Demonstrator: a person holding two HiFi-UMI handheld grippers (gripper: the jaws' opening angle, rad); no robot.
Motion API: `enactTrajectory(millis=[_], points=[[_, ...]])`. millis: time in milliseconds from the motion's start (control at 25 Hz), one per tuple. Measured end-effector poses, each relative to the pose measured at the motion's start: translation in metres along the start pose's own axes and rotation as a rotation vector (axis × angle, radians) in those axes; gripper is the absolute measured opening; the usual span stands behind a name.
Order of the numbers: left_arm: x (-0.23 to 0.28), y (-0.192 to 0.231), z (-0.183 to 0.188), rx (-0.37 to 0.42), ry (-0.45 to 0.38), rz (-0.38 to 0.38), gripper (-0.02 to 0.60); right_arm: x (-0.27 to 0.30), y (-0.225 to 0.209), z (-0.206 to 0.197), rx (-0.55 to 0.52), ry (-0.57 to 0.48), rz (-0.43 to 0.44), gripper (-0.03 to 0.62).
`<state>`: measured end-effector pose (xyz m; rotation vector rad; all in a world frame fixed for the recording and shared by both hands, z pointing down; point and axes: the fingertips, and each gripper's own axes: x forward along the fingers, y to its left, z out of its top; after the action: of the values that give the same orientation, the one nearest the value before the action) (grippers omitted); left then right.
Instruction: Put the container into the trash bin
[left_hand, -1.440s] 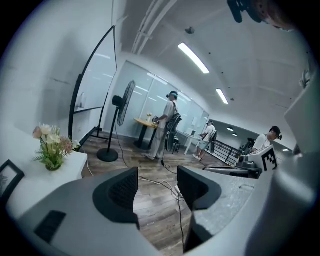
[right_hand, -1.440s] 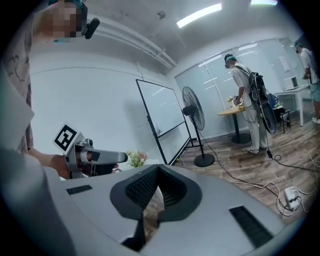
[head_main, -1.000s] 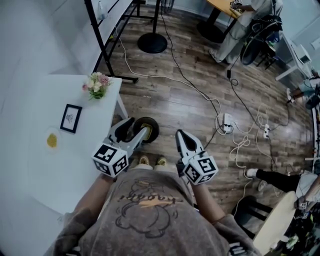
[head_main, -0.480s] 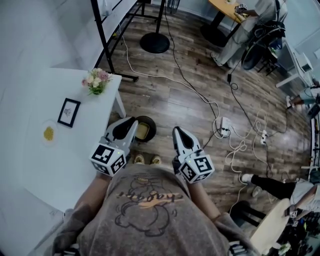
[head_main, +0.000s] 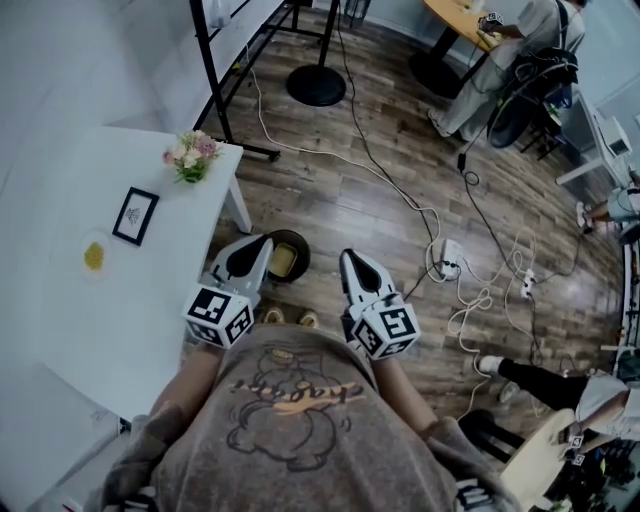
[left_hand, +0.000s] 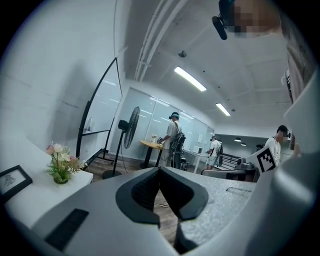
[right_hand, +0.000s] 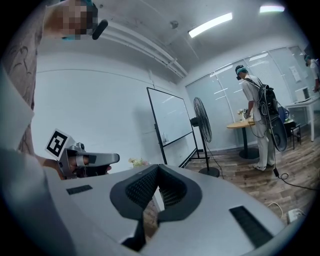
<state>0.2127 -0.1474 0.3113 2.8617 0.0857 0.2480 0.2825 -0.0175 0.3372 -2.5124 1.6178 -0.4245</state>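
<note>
White table (head_main: 60, 330) fills the nine o'clock side of the head view; a bunch of flowers (head_main: 192, 157) stands at its far corner, a black picture frame (head_main: 132, 216) lies at seven o'clock of the flowers, and a small dish (head_main: 84, 262) with something yellow in it lies at seven o'clock of the frame; the left gripper (head_main: 258, 245) hangs off the table's edge, its jaws pressed together with nothing between them, as its own view confirms; the round dark trash bin (head_main: 303, 262) sits on the wood floor at three o'clock of that gripper's tip; a pale yellowish container (head_main: 283, 262) lies inside it; the right gripper (head_main: 350, 260) is at three o'clock of the bin, jaws likewise closed tip to tip and empty; white cables and a power strip (head_main: 447, 257) trail across the floor farther toward three o'clock.
</note>
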Motion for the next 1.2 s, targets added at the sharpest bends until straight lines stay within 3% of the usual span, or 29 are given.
enactTrajectory(millis=[440, 1200], points=[[-0.002, 0.007, -0.024, 0.004, 0.006, 0.063, 0.005, -0.004, -0.013, -0.021, 0.007, 0.028, -0.016, 0.0], [-0.007, 0.006, -0.023, -0.044, 0.0, 0.093, 0.005, -0.006, -0.013, -0.025, 0.035, 0.018, 0.007, -0.006]])
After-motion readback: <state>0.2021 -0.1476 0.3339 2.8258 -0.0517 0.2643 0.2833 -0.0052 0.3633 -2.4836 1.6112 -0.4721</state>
